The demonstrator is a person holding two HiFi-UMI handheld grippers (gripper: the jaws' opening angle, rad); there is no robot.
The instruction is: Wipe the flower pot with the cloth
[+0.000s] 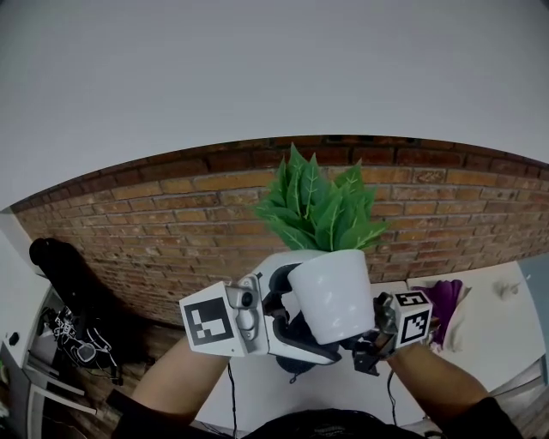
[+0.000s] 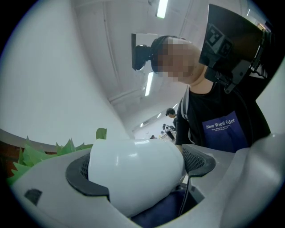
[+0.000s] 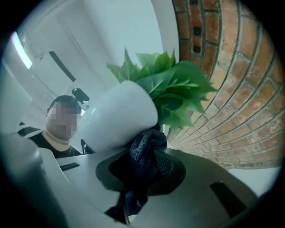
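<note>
Brick wall (image 1: 171,214) behind pot (image 1: 334,296), purple object (image 1: 444,304) on table (image 1: 497,330) (right side)

A red brick wall (image 1: 171,214) is running along behind the white counter (image 1: 489,343). A crumpled purple thing (image 1: 446,302) is lying near the counter's far edge, and a small white object (image 1: 506,290) is sitting toward its far right corner. Off the counter's left side, a black rounded shape (image 1: 64,266) is leaning at the wall above tangled wires (image 1: 73,333). Overhead, strip lights (image 2: 162,8) are glowing.
</note>
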